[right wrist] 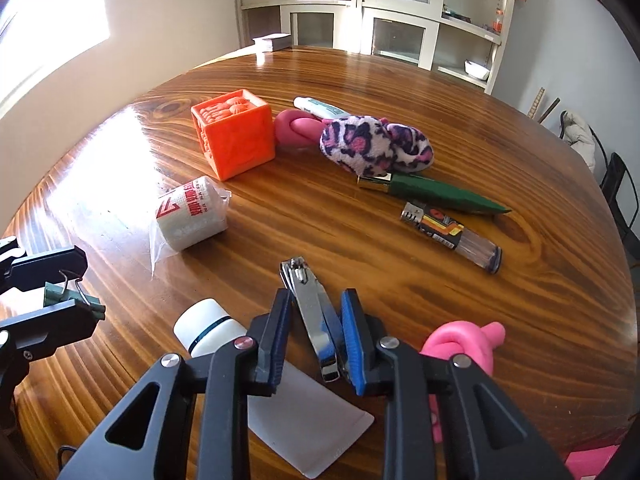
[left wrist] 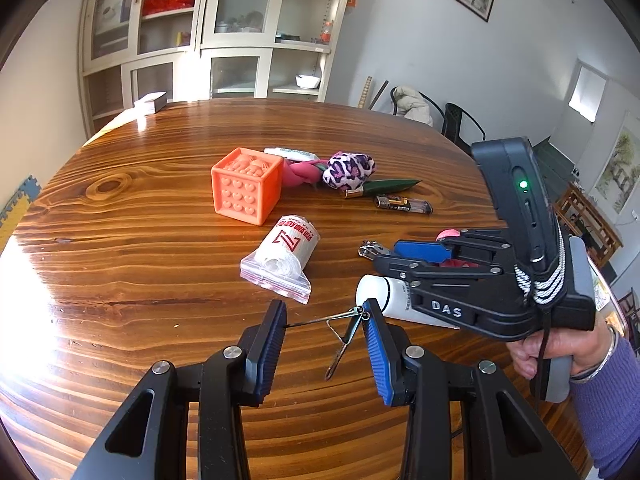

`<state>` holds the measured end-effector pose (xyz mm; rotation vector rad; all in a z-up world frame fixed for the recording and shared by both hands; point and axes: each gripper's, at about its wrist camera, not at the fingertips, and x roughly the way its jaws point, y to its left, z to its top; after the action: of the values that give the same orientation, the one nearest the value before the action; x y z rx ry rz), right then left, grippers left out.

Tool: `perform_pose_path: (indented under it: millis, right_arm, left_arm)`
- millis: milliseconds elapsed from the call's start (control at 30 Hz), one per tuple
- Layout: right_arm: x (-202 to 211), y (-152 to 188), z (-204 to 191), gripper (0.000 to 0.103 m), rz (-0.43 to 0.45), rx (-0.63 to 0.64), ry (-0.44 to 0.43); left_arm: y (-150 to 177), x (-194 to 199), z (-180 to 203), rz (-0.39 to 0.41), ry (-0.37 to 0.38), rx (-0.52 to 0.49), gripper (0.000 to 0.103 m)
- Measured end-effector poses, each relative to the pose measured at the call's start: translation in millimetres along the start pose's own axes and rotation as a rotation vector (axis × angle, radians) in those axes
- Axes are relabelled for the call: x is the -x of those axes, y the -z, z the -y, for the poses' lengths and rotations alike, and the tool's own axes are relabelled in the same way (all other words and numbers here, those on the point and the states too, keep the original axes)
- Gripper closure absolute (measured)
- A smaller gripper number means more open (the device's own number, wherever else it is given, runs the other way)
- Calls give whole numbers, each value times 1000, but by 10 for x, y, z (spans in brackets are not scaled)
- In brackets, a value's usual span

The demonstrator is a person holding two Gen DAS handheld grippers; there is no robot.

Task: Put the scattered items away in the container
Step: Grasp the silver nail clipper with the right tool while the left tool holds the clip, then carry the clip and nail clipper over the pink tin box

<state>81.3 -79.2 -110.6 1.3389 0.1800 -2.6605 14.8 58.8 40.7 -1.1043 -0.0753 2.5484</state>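
My right gripper (right wrist: 316, 300) points down at the wooden table (right wrist: 400, 280) and is shut on a steel nail clipper (right wrist: 308, 296), which lies lengthwise between its blue pads. In the left wrist view the same gripper (left wrist: 380, 258) sits low over the table with the nail clipper (left wrist: 370, 249) poking out at its tip. My left gripper (left wrist: 324, 312) hovers to its left, shut on a green binder clip (right wrist: 94, 308) whose wire handles (left wrist: 340, 328) stick out between the fingers. No container shows clearly in either view.
A white squeeze bottle (right wrist: 208, 328) lies under the right gripper and a pink knotted toy (right wrist: 464, 344) beside it. Farther off lie a bagged gauze roll (right wrist: 192, 216), orange cube (right wrist: 236, 140), leopard plush (right wrist: 376, 144), green stick (right wrist: 440, 196) and lighter (right wrist: 452, 236). A hand (left wrist: 560, 352) holds the right gripper.
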Motion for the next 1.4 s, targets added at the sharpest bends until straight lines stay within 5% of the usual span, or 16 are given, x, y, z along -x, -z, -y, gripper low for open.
perform_pose_path:
  millis: [433,833,1400]
  right_arm:
    - [61,46,-12,85,57,-125,-19]
    - [1008,257,198,85,329,-337,0]
    - [2089,1271,709,85,478,-547,145]
  left_arm:
    - [-11,99,9,28,9,-2,62]
    - [-4,191,130,54,37,-25,62]
    - [24,244,974,32,161,-141,62]
